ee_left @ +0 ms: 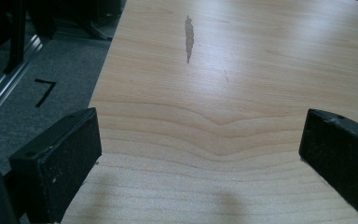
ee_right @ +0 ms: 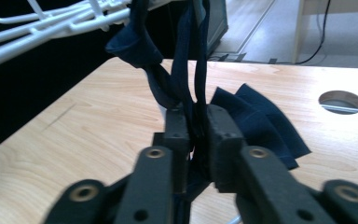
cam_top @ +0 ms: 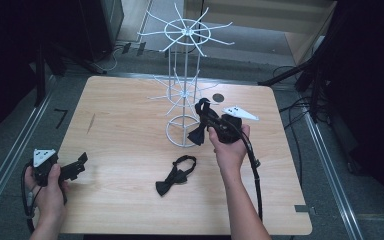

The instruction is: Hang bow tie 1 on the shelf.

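Observation:
A dark bow tie [ee_right: 261, 126] hangs by its strap from a lower arm of the white wire rack [cam_top: 185, 90]. My right gripper [ee_right: 196, 116] is shut on that strap just below the rack arm [ee_right: 51, 23], and the bow itself droops to the right of the jaws. From above, the right gripper [cam_top: 203, 112] sits against the rack's lower tier, the bow [cam_top: 198, 135] dangling near the base ring. A second black bow tie [cam_top: 176, 175] lies flat on the table in front of the rack. My left gripper [cam_top: 81, 161] rests at the table's near left edge; its jaws [ee_left: 200, 135] stand wide open over bare wood.
The wooden table [cam_top: 130, 130] has a round cable hole [cam_top: 218, 97] behind the right gripper and a dark scuff [ee_left: 189, 37] ahead of the left one. The rack's upper tier [cam_top: 186, 31] spreads wire arms above. Grey floor with a rail lies left of the table.

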A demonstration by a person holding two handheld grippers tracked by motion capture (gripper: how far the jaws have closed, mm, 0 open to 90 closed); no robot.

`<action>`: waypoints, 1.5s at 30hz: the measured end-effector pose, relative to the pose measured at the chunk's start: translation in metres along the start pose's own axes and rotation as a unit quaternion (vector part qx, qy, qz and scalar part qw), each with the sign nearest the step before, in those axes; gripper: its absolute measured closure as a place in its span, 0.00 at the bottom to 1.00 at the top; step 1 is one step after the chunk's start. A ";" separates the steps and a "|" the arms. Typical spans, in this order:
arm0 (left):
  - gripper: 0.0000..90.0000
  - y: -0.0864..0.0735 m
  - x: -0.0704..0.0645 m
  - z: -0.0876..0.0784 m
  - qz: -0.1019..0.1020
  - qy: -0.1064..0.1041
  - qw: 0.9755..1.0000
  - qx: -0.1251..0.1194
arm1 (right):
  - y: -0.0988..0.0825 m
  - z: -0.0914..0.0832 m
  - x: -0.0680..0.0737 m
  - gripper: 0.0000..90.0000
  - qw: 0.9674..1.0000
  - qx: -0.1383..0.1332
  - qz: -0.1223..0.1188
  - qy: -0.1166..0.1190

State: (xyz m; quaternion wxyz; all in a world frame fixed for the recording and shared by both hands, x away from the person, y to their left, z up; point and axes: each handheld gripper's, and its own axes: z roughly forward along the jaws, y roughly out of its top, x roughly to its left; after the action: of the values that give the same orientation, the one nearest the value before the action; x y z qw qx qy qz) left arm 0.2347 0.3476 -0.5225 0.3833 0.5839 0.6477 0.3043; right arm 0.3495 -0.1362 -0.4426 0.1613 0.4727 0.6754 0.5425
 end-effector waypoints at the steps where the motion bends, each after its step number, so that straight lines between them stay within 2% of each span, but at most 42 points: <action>1: 0.00 0.000 0.000 0.000 0.000 -0.001 1.000 0.000 | -0.001 0.000 0.000 0.83 1.000 -0.001 -0.001 0.001; 4: 0.00 0.000 0.000 0.000 -0.001 -0.001 1.000 0.000 | -0.003 0.000 -0.001 0.72 1.000 -0.009 -0.007 0.000; 8: 0.00 0.000 0.000 0.000 -0.001 0.000 1.000 -0.001 | -0.006 -0.004 -0.004 0.64 1.000 -0.012 -0.006 -0.015; 16: 0.00 0.000 0.000 0.000 0.001 0.001 1.000 -0.002 | -0.022 -0.012 -0.010 0.63 1.000 0.004 -0.002 -0.023; 22: 0.00 0.000 0.000 0.000 0.000 0.002 1.000 -0.001 | -0.039 -0.015 -0.009 0.63 0.999 0.021 -0.010 -0.024; 29: 0.00 0.000 -0.001 0.000 0.000 0.001 1.000 -0.003 | -0.056 -0.017 -0.004 0.62 0.999 0.037 -0.016 -0.023; 45: 0.00 0.000 -0.001 0.000 0.002 0.002 1.000 -0.002 | -0.089 -0.017 0.014 0.62 0.997 0.074 -0.022 0.000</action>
State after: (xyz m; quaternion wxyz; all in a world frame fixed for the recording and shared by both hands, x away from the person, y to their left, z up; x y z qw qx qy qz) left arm 0.2347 0.3461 -0.5224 0.3825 0.5834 0.6470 0.3077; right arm 0.2887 -0.1321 -0.5110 0.1377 0.4681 0.7242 0.4873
